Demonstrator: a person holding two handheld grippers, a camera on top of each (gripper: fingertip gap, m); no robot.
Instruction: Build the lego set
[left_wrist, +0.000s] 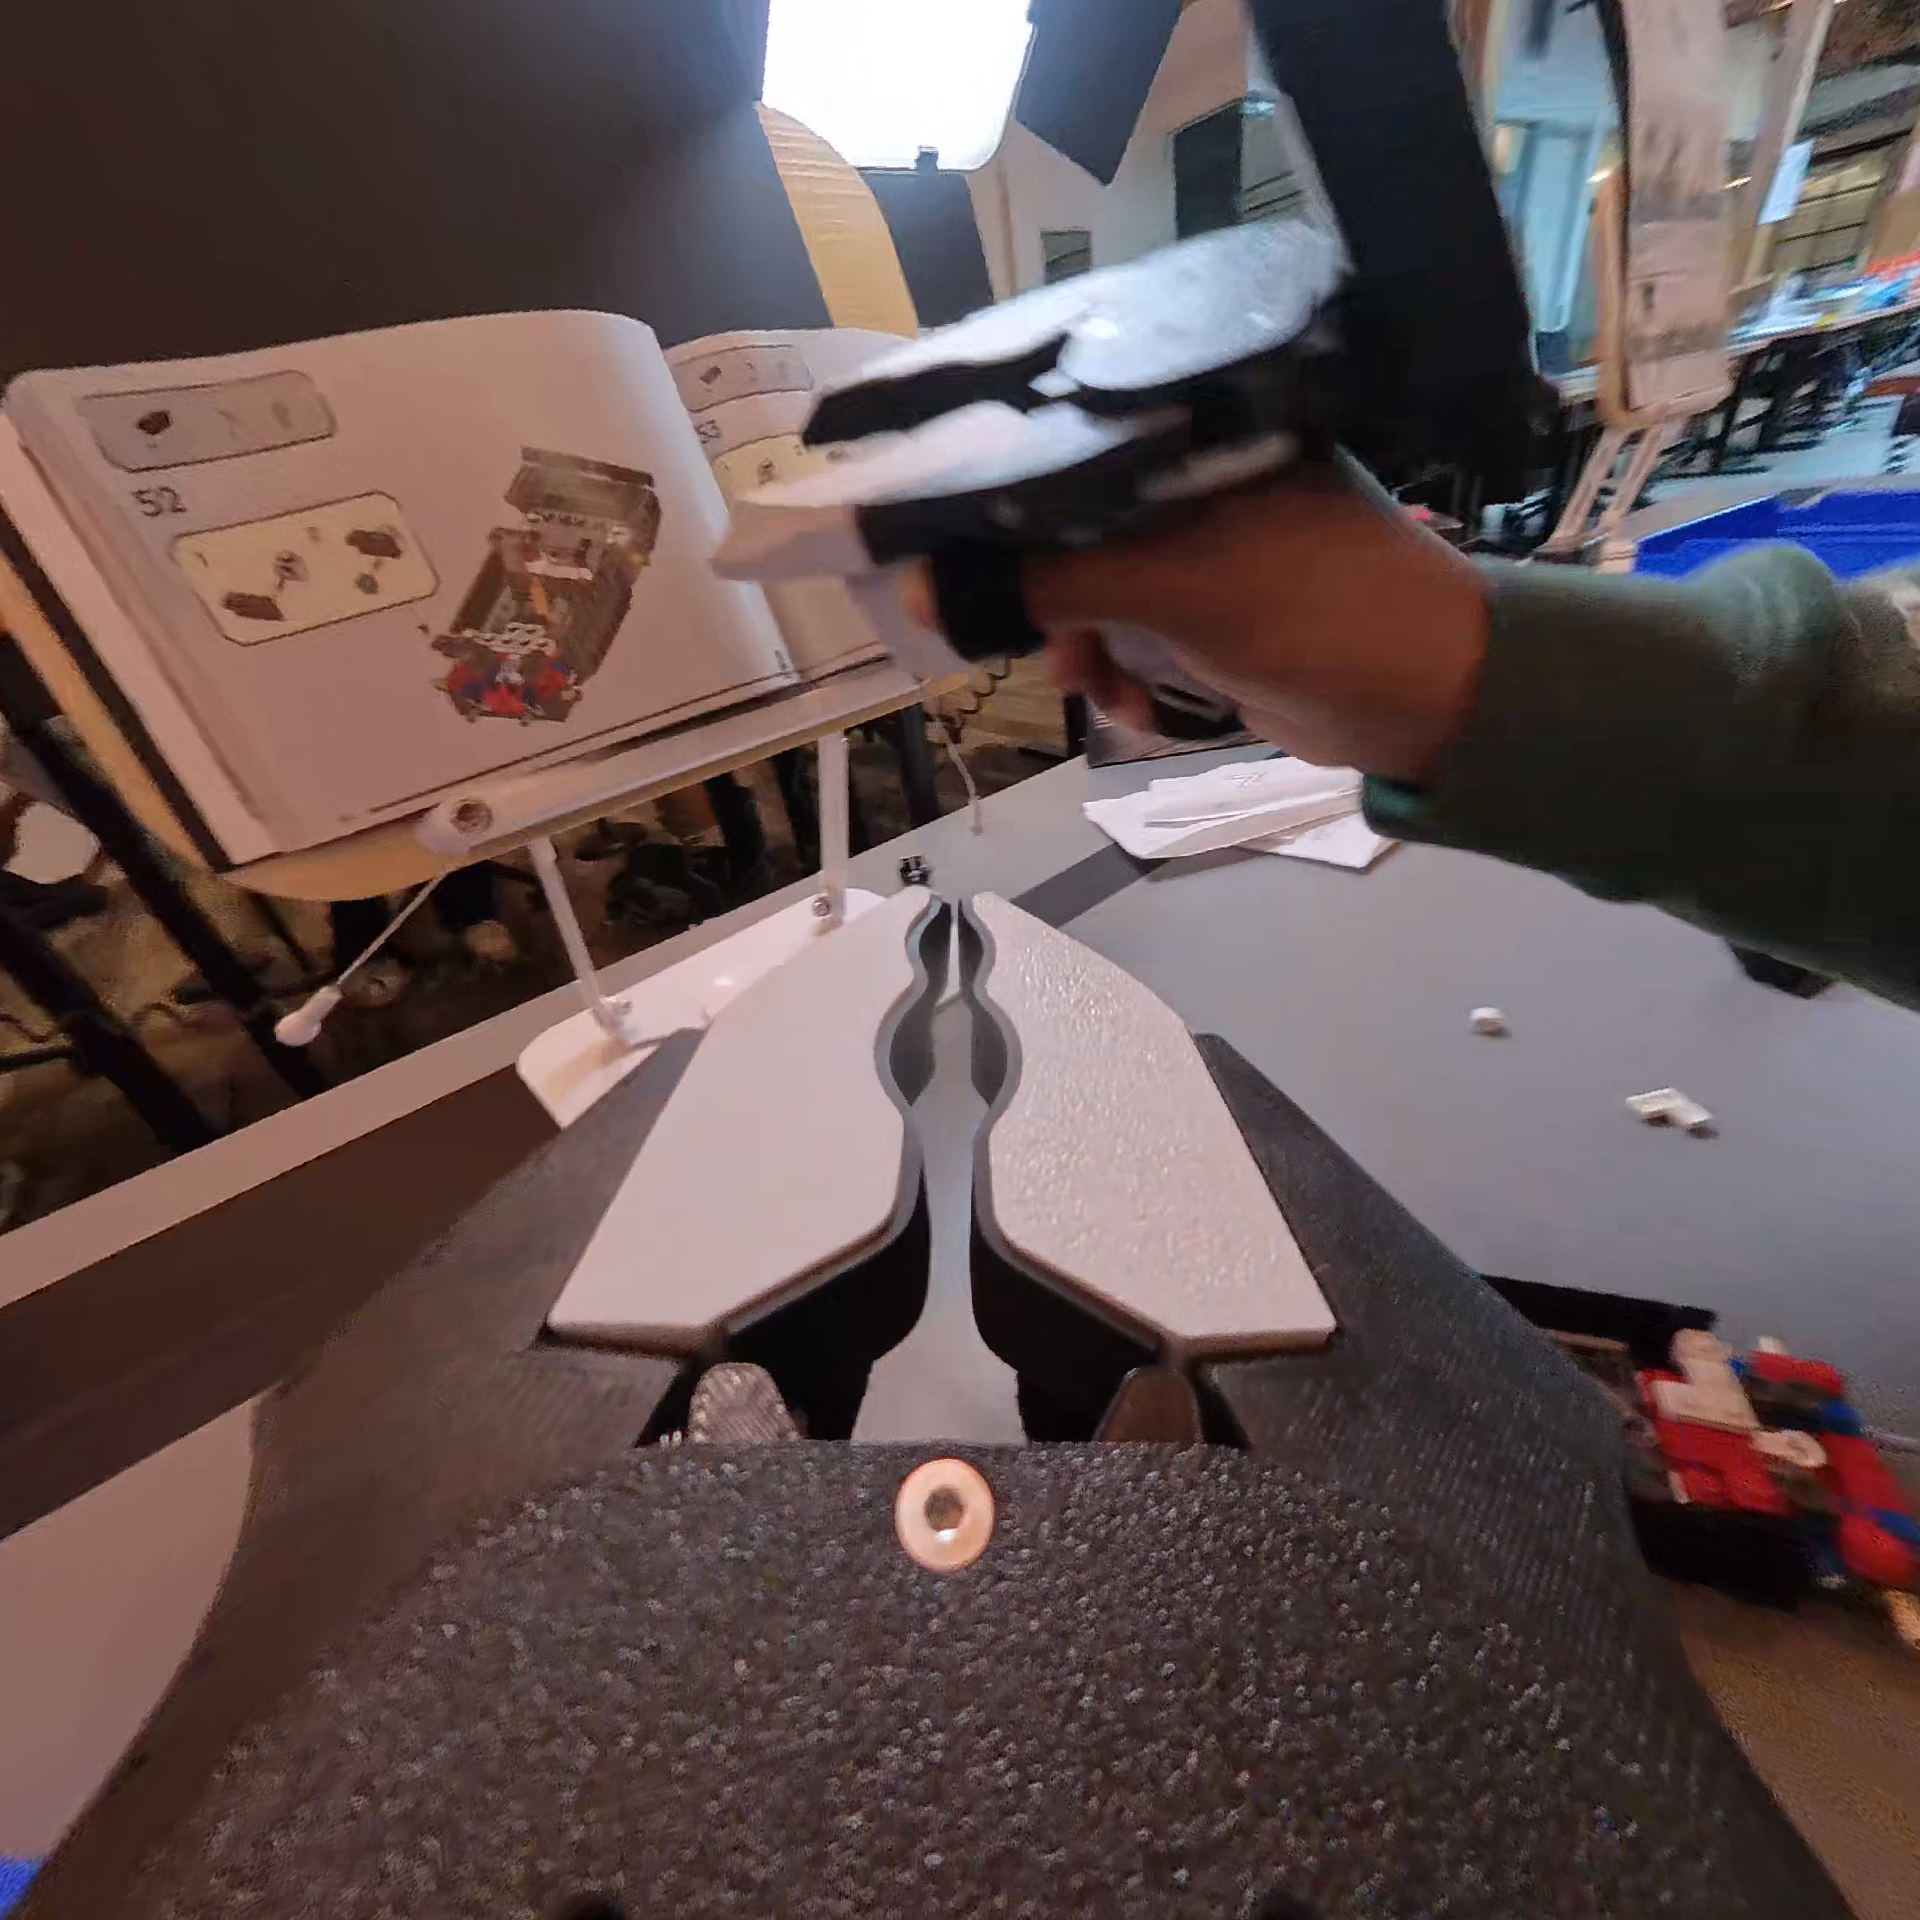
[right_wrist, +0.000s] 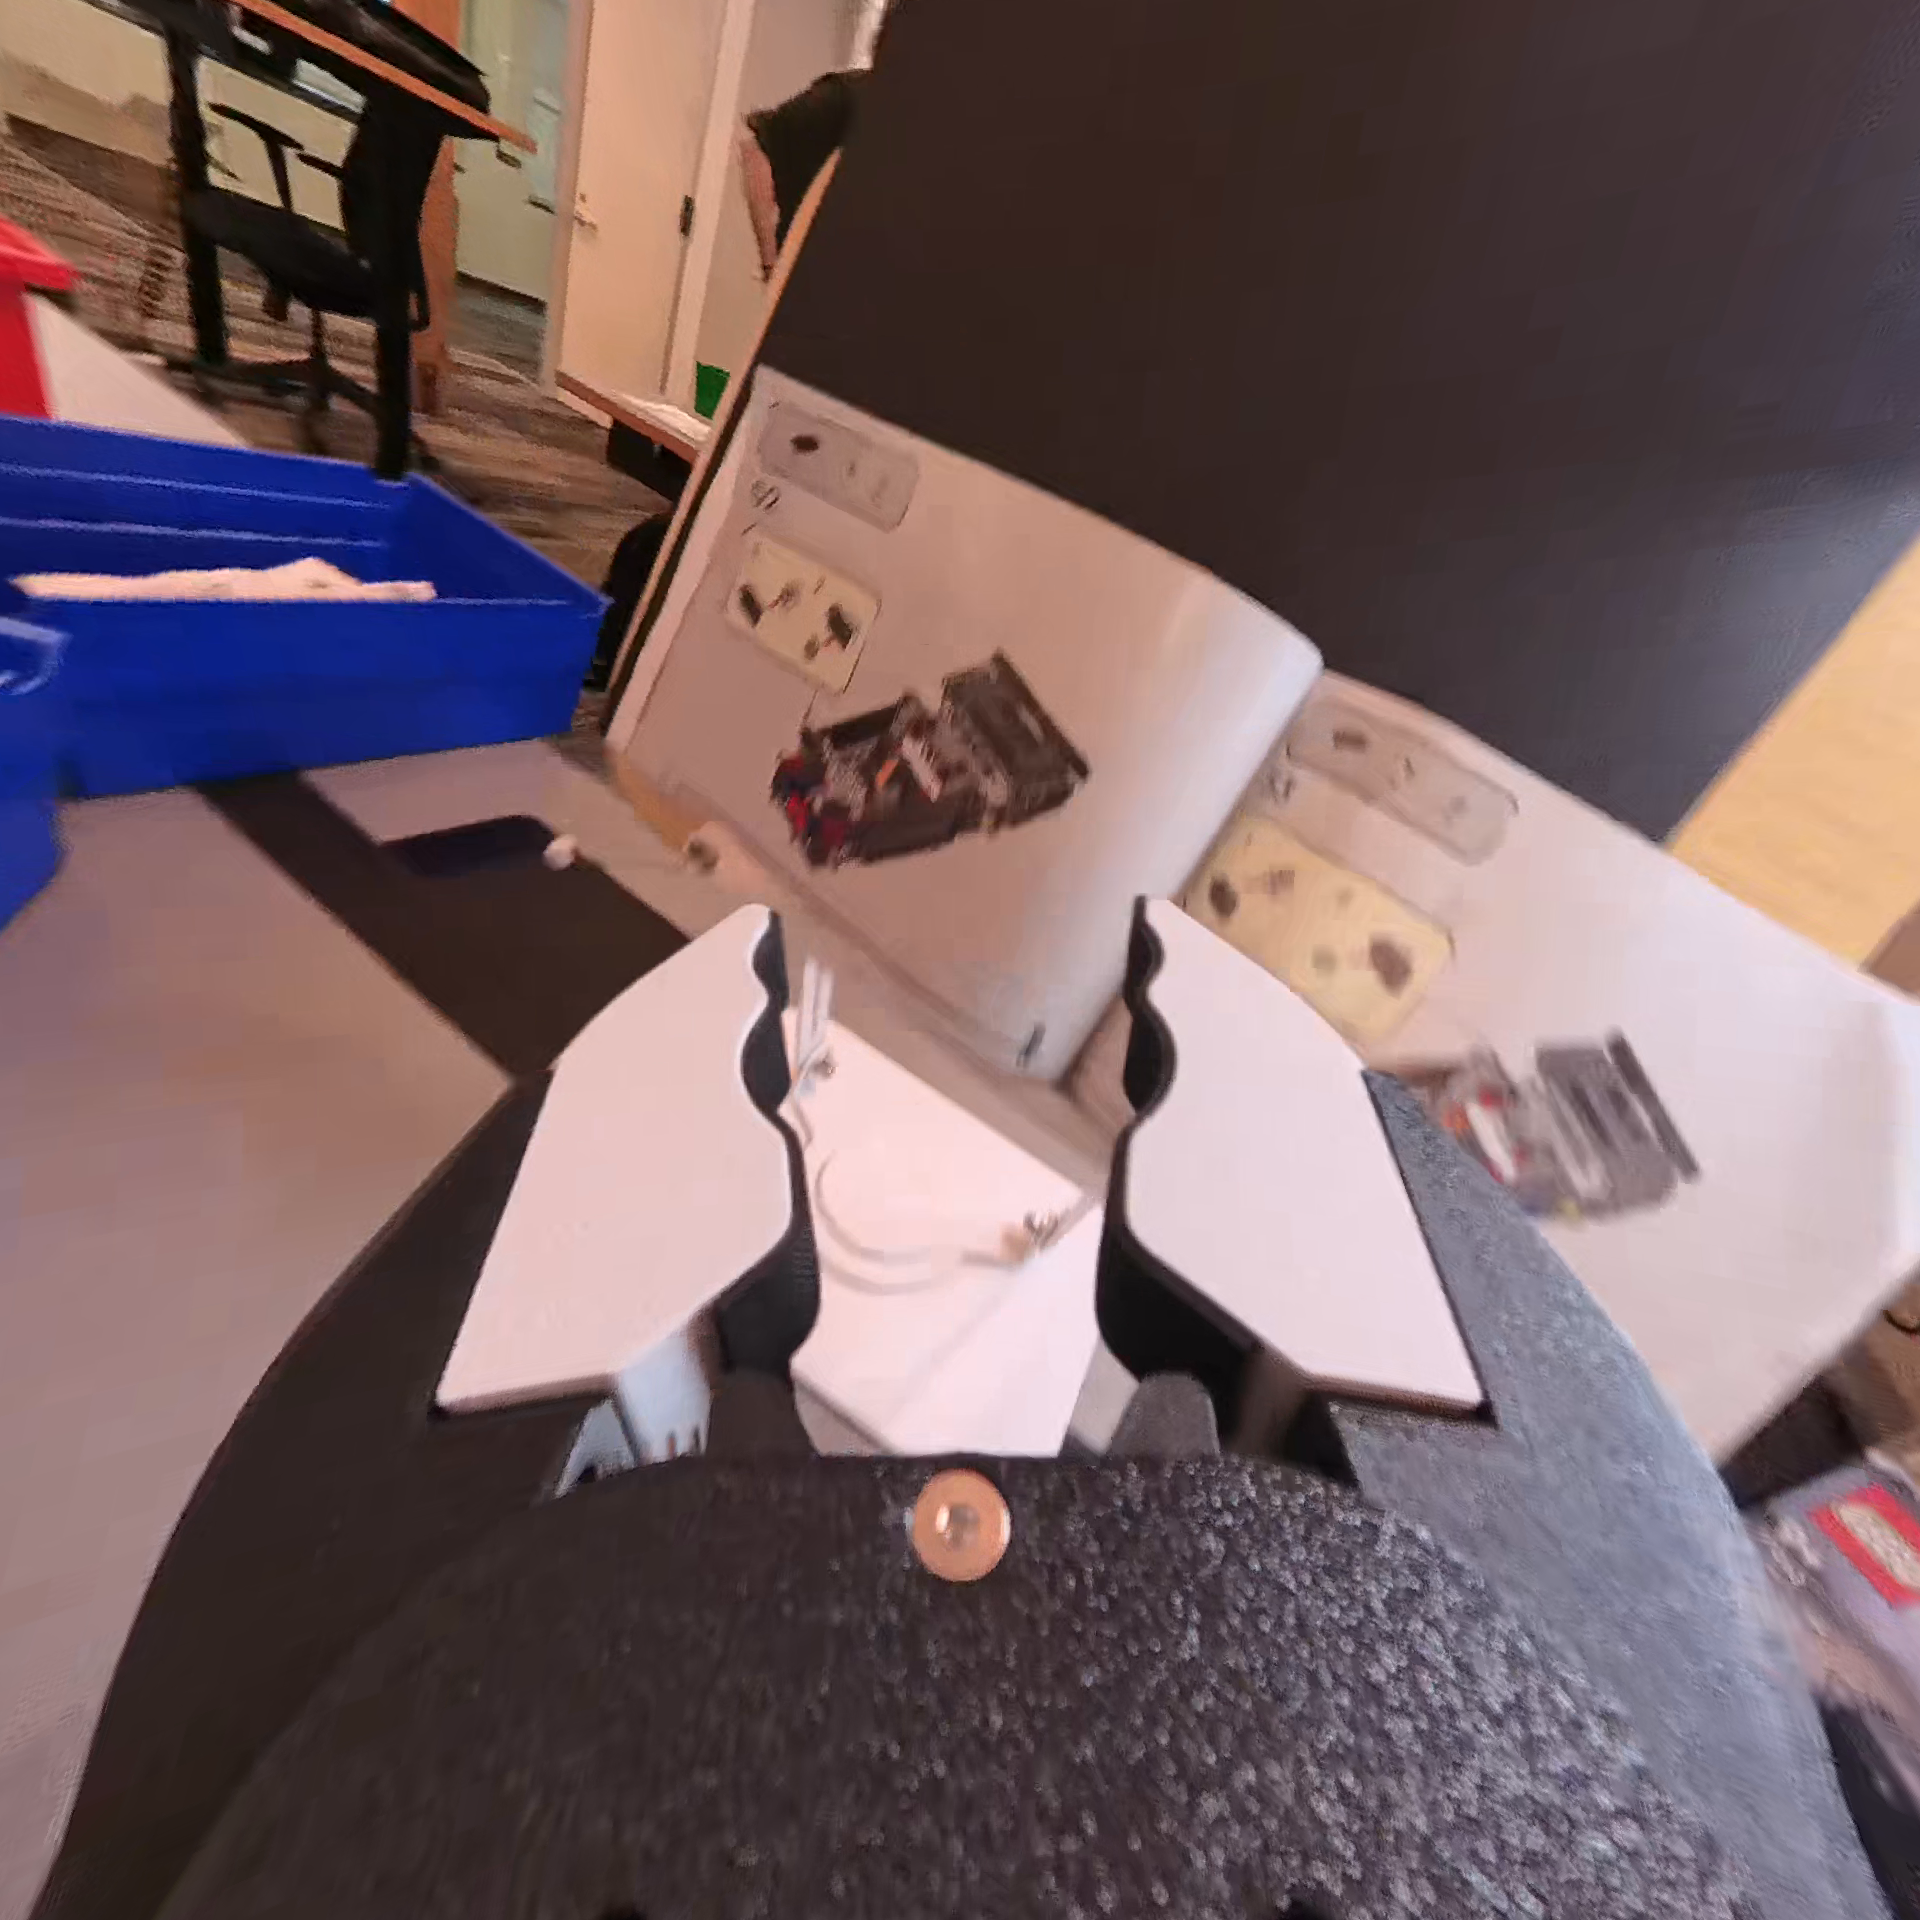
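My left gripper (left_wrist: 951, 912) is shut with nothing between its pads, low over the grey table (left_wrist: 1351, 1039). A tiny black piece (left_wrist: 912, 868) lies on the table just beyond its tips. The partly built red, blue and black lego model (left_wrist: 1766, 1455) sits at the lower right. My right gripper (right_wrist: 956, 920) is open and empty in front of the open instruction booklet (right_wrist: 935, 675) on its white stand (right_wrist: 935, 1195). In the left wrist view a hand holds the right gripper (left_wrist: 790, 478), blurred, up by the booklet (left_wrist: 416, 582).
Two small white pieces (left_wrist: 1489, 1021) (left_wrist: 1668, 1107) lie loose on the table. White papers (left_wrist: 1247, 821) lie at the far edge. Blue bins (right_wrist: 260, 623) stand to the left in the right wrist view. A grey box (right_wrist: 1849, 1558) is at the lower right.
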